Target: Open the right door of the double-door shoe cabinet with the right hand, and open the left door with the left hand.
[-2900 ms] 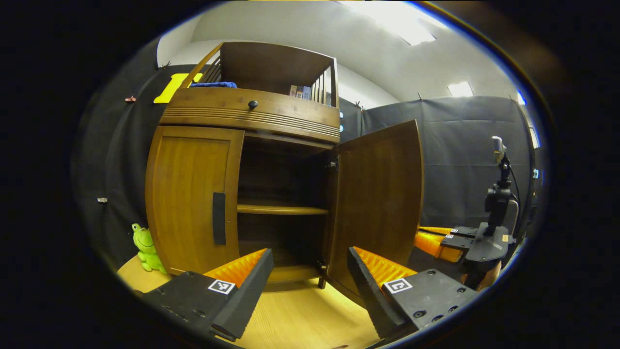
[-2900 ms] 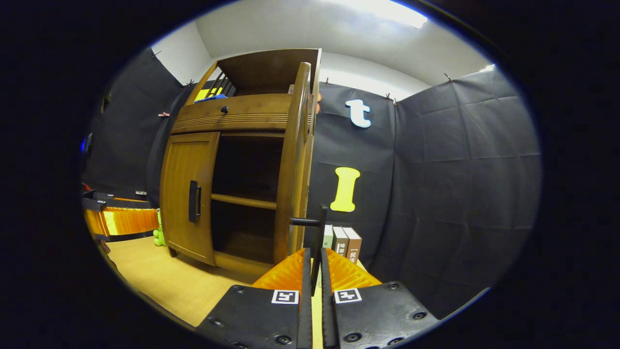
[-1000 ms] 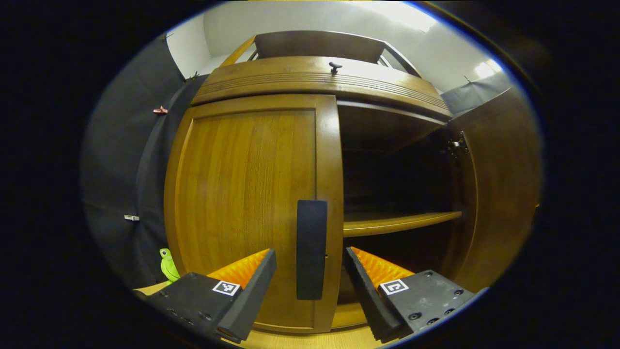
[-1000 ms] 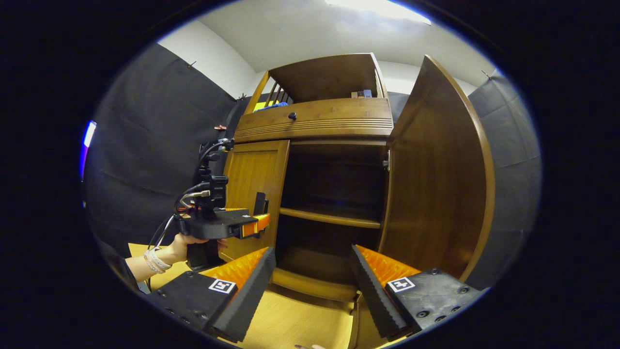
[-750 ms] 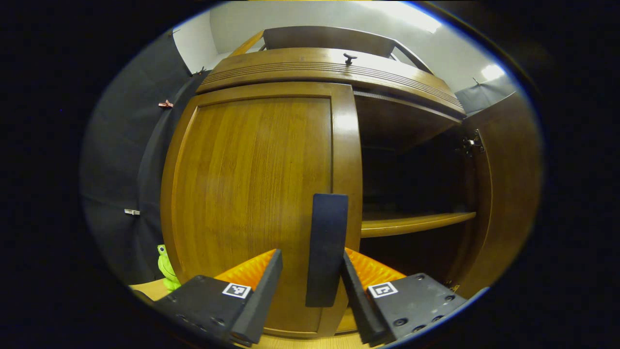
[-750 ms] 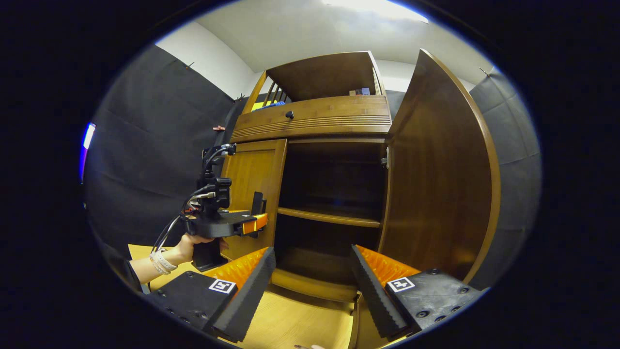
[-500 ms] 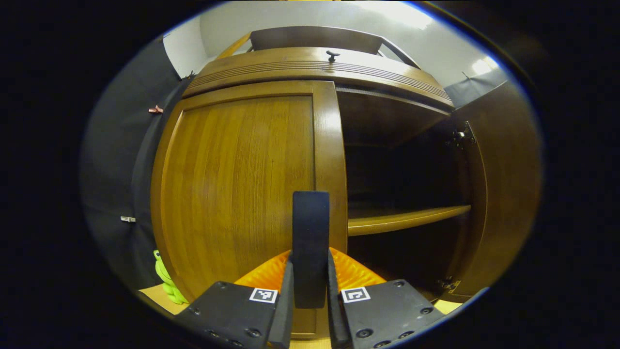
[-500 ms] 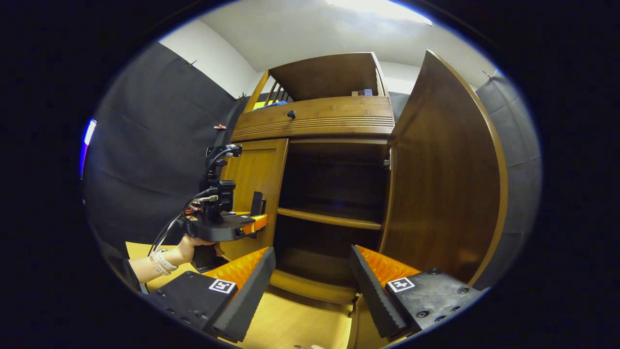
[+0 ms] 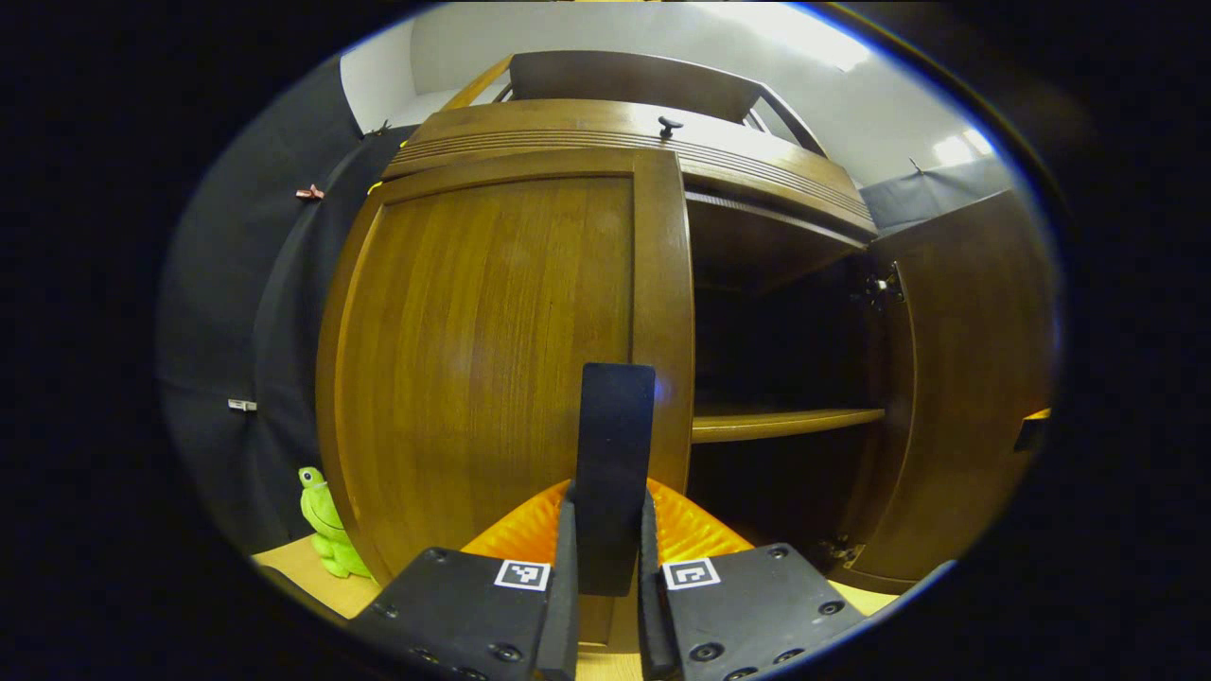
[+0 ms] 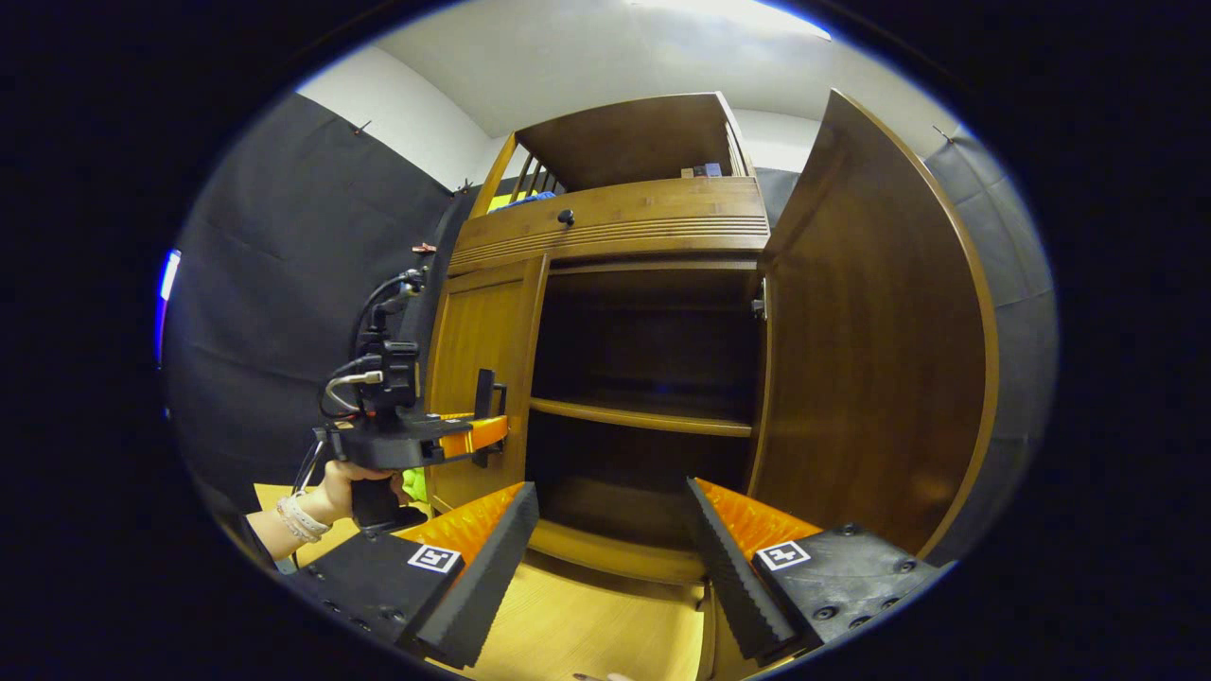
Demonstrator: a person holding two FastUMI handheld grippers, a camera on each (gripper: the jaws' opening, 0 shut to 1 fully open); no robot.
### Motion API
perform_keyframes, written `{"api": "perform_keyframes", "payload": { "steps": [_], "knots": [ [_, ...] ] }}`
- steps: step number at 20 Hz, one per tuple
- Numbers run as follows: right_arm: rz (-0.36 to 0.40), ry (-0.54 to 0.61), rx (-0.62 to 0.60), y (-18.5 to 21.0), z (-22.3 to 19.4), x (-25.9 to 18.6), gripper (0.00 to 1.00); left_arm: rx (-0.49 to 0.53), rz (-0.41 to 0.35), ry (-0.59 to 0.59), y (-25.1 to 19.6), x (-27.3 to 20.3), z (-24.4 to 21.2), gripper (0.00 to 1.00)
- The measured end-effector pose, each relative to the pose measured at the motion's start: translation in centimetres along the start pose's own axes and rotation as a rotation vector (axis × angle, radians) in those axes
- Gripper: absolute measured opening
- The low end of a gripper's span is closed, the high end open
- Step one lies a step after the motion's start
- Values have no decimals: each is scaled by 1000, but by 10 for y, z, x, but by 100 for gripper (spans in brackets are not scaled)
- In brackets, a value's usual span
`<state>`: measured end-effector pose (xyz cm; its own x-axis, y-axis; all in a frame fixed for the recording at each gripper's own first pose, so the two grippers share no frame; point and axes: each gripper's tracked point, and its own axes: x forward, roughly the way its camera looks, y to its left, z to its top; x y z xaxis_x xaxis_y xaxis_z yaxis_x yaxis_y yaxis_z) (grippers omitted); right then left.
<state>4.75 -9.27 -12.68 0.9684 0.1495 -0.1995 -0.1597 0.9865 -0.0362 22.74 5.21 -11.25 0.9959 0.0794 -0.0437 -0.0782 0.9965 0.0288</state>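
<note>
The wooden shoe cabinet's left door (image 9: 492,359) stands slightly ajar, its free edge pulled off the frame. My left gripper (image 9: 605,530) is shut on that door's dark vertical handle (image 9: 615,445). From the right gripper view, the left gripper (image 10: 473,435) sits at the left door (image 10: 478,378), held by a hand (image 10: 331,482). The right door (image 10: 870,350) hangs wide open, its inner face toward me. My right gripper (image 10: 610,539) is open in front of the cabinet's dark interior, holding nothing.
Inside, a wooden shelf (image 10: 643,418) crosses the open compartment. A drawer with a small dark knob (image 10: 566,218) runs above the doors. A green frog toy (image 9: 326,525) sits on the wooden floor (image 10: 587,624) left of the cabinet.
My left gripper closed on the left door's handle and has begun to swing that door outward. The right gripper let go of the right door's handle earlier and now stays open.
</note>
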Motion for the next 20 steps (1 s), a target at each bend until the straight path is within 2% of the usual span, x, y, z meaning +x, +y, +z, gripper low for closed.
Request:
{"api": "perform_keyframes", "payload": {
  "steps": [7, 8, 11, 16, 19, 20],
  "knots": [
    [16, -4, -3, 29, 9, -12, 95, -7, -11, 4, 17, -57, 5, 29],
    [19, -1, -4, 31, 22, -12, 99, -10, -9, 5, 21, -64, 7, 29],
    [28, 14, -2, 42, 5, -20, 97, -10, 1, 12, 31, -86, 9, 29],
    [50, 9, 6, 56, 7, -30, 95, -10, 8, 14, 49, -111, 13, 29],
    [61, 9, 14, 61, 7, -31, 99, -11, 20, 14, 59, -123, 14, 29],
    [66, 13, 17, 62, 5, -30, 98, -8, 26, 15, 62, -127, 15, 29]
  ]
}}
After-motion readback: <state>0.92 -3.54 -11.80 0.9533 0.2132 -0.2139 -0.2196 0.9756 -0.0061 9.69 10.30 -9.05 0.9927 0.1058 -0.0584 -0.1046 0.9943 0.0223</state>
